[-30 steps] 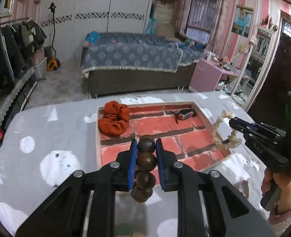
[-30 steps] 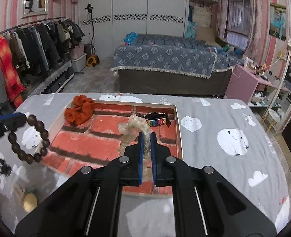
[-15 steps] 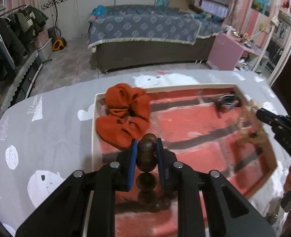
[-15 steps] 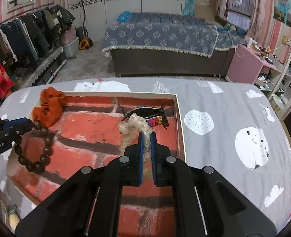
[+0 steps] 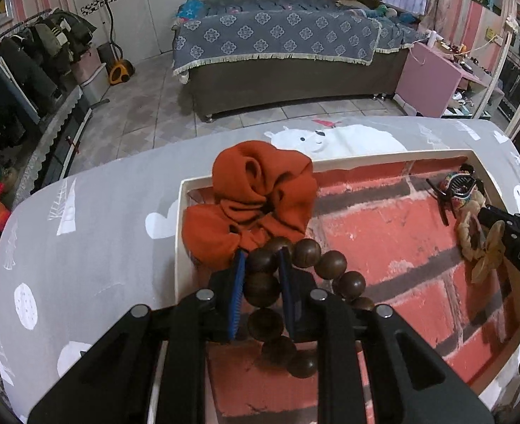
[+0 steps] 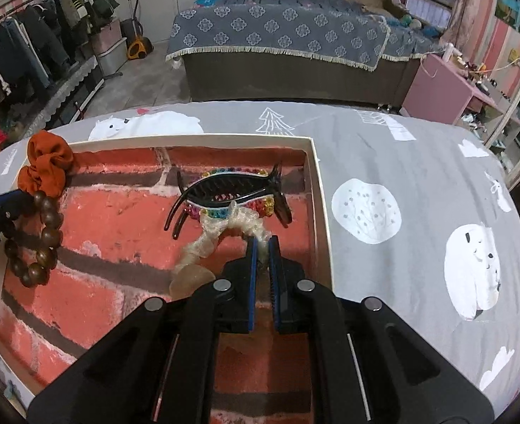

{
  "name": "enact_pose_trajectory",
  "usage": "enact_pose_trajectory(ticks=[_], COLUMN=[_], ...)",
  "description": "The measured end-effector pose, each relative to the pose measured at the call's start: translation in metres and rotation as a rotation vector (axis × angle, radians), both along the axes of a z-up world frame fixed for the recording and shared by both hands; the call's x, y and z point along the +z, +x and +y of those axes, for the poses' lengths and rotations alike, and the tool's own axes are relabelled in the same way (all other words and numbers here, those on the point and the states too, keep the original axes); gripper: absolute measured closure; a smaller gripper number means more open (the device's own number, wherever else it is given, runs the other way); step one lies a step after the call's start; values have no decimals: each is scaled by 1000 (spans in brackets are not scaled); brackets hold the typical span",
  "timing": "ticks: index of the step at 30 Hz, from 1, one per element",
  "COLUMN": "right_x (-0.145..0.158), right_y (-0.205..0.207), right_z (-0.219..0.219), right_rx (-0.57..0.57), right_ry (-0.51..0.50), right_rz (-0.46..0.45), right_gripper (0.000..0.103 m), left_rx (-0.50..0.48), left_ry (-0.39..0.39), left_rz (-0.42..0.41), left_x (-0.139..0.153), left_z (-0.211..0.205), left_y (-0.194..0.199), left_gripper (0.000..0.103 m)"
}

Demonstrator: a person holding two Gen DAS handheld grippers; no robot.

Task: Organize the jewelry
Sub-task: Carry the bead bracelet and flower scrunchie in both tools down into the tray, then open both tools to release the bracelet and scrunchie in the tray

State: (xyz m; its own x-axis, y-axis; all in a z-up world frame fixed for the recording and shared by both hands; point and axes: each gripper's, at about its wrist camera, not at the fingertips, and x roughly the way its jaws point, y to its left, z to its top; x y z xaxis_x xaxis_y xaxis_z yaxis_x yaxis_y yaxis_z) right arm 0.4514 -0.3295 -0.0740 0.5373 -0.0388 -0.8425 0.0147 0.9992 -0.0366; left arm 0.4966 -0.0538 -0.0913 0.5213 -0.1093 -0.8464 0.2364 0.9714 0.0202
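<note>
fingers of the left gripper (image 5: 260, 265) pinch a brown bead bracelet (image 5: 297, 289) over the brick-patterned tray (image 6: 318, 190), while the right gripper (image 6: 263, 247) pinches a pale lace band (image 6: 224, 228) beside a black hair claw (image 6: 231, 190).

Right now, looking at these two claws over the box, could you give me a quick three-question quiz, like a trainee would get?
1. True or false: the left claw is shut on the wooden bead bracelet.
2. Which item lies nearest the beige lace scrunchie pinched in the right claw? A) the orange scrunchie B) the black hair clip C) the bed
3. Fill in: both held pieces are over the shallow box, whose floor is printed like red ____.

Key: 1 true. 2 B, the lace lies against the clip. 3 brick.
</note>
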Motion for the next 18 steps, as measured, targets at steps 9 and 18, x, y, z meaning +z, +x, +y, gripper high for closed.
enact_pose_trajectory(ticks=[9, 18], right_x=[8, 53], right_y=[-3, -45], right_z=[5, -6], right_rx=[40, 19], right_ry=[-15, -3], right_rz=[-9, -150], right_gripper=[56, 12], left_rx=[30, 63], left_ry=[-24, -78], left_rz=[12, -83], left_x=[9, 58], left_z=[11, 31], left_y=[-10, -50], left_gripper=[73, 33])
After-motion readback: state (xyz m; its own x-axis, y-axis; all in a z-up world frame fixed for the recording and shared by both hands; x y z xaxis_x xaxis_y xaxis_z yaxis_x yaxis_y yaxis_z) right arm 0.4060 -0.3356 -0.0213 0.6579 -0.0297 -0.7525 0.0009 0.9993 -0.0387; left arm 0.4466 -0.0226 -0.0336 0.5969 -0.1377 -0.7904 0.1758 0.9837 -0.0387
